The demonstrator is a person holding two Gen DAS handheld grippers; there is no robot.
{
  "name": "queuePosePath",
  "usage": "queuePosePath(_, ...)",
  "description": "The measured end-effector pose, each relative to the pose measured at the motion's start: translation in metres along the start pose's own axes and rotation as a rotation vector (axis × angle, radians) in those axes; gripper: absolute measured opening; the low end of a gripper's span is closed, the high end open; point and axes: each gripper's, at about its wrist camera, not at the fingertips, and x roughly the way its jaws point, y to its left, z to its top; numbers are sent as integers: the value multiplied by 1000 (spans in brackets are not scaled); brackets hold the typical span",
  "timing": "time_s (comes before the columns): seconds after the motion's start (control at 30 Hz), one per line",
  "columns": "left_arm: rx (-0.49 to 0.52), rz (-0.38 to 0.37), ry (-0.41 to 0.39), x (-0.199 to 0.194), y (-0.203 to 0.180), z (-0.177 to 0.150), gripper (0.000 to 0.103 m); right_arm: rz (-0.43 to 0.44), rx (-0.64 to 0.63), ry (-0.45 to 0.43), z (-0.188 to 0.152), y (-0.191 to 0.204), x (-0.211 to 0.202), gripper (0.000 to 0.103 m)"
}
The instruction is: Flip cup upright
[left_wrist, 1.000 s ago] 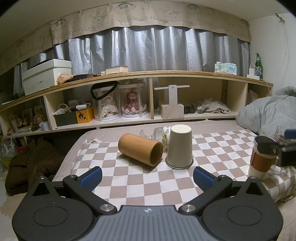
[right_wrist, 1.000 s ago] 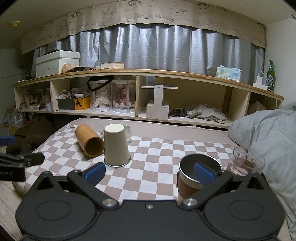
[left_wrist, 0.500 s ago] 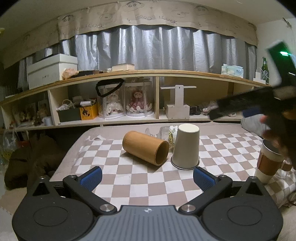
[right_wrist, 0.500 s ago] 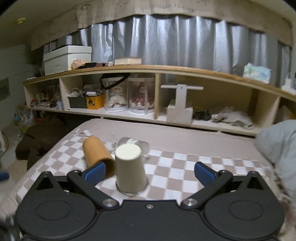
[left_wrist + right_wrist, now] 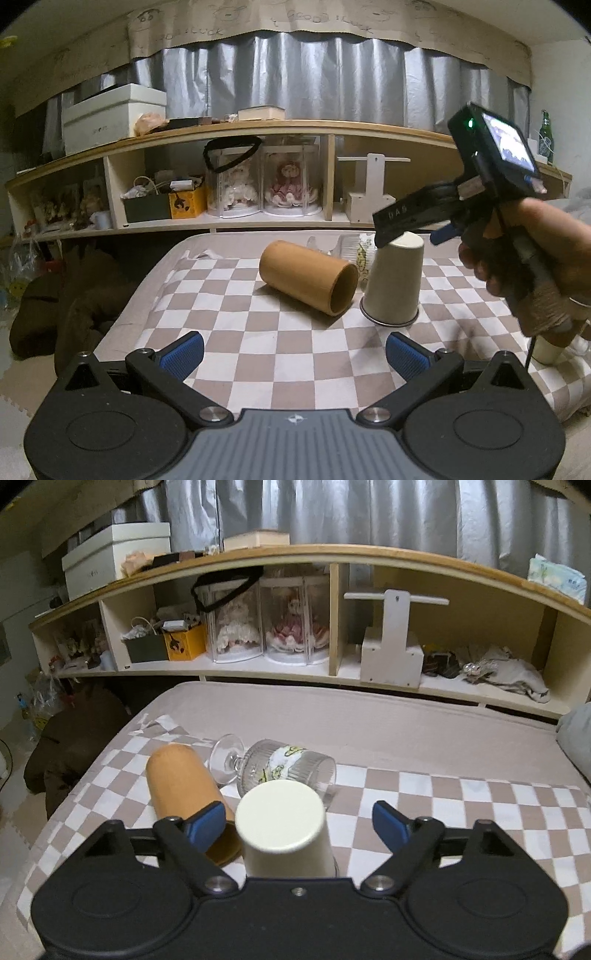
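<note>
A cream paper cup stands upside down on the checkered cloth; in the right wrist view the cup is close below me. A brown cylinder cup lies on its side to its left, also in the right wrist view. A clear glass goblet lies on its side behind them. My right gripper is open, its fingers either side of the paper cup's top, not touching. It shows in the left wrist view above the cup. My left gripper is open and empty, near the cloth's front.
A long wooden shelf with doll cases, boxes and clutter runs behind the bed. A brown-sleeved coffee cup stands at the right edge, mostly behind the hand. A dark bag lies on the floor at left.
My right gripper has moved left from the coffee cup, risen, and come over the upside-down paper cup. My left gripper has hardly moved.
</note>
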Motion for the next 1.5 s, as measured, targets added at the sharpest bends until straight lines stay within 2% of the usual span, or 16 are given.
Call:
queuePosePath(0.1,-20,-10,9,2,5,1,103,6,23,17,1,-2,14,78)
queuePosePath(0.13,-26,-10,11,2,7,2,103,30,34,19,1,-4,15,66)
queuePosePath(0.17,-30,-14,11,2,8,2,103,69,43,15,-1,-6,14,60)
queuePosePath(0.27,-50,-34,13,2,10,3,103,57,7,-4,-7,-2,5,60)
queuePosePath(0.43,-92,-54,17,0,14,4,103,43,-44,-23,-29,4,-32,60)
queuePosePath(0.63,-171,-132,25,-3,18,6,102,11,-71,-10,-69,7,-71,59)
queuePosePath(0.77,-203,-173,59,-1,14,4,99,-1,-56,20,-94,4,-90,59)
queuePosePath(0.87,-232,-206,104,7,12,4,95,0,-32,85,-112,-2,-94,59)
queuePosePath(0.97,-298,-272,184,20,10,5,91,3,12,151,-126,-8,-88,59)
queuePosePath(1.03,-337,-315,240,30,6,7,86,13,30,145,-130,-11,-89,58)
queuePosePath(1.2,-407,-431,374,71,-14,21,86,12,48,143,-131,-10,-89,59)
queuePosePath(1.4,-399,-448,501,120,-51,30,87,49,66,137,-134,-19,-92,59)
queuePosePath(1.5,-422,-432,560,140,-62,27,87,68,64,136,-135,-21,-93,59)
